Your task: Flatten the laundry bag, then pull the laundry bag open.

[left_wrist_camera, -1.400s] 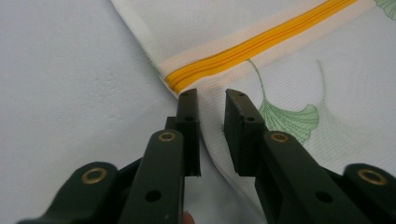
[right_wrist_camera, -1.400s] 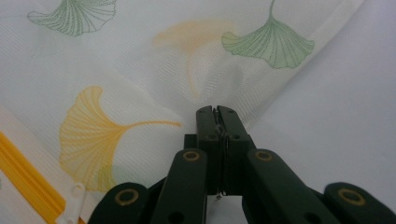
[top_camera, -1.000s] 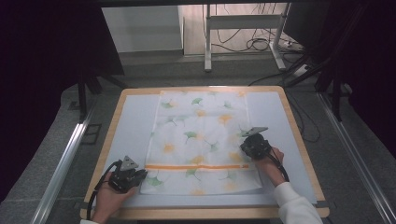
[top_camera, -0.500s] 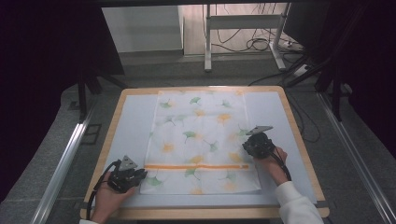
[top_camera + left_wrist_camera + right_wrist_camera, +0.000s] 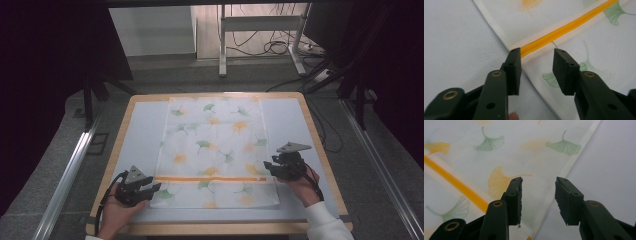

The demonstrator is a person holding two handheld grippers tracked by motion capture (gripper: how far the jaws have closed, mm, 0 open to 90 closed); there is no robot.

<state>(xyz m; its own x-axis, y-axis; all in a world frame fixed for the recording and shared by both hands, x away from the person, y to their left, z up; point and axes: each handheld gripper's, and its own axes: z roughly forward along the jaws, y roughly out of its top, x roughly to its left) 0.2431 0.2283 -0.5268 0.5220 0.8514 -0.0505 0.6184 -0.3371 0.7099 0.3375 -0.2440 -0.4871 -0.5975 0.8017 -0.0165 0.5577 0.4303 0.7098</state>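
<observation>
A white cloth (image 5: 215,145) printed with green and orange ginkgo leaves lies flat on the table, an orange stripe (image 5: 210,178) crossing its near part. My left gripper (image 5: 152,189) sits at the cloth's near left edge. Its jaws have just been opening and now stand open over the cloth's edge (image 5: 524,62) where the stripe (image 5: 564,28) ends, pressing on nothing. My right gripper (image 5: 270,167) is at the cloth's right edge. Its jaws have also just been opening and hang open (image 5: 538,180) above the hem (image 5: 564,172), apart from the fabric.
The pale table (image 5: 290,120) has a wooden rim (image 5: 320,150) and bare strips on either side of the cloth. Beyond the far edge stand a metal frame (image 5: 222,45) and loose cables (image 5: 280,47) on the floor. Metal rails (image 5: 70,170) run along both sides.
Both grippers have gone from shut to open. The right one has drifted to the right, toward the cloth's right edge. The left hand has stayed where it was.
</observation>
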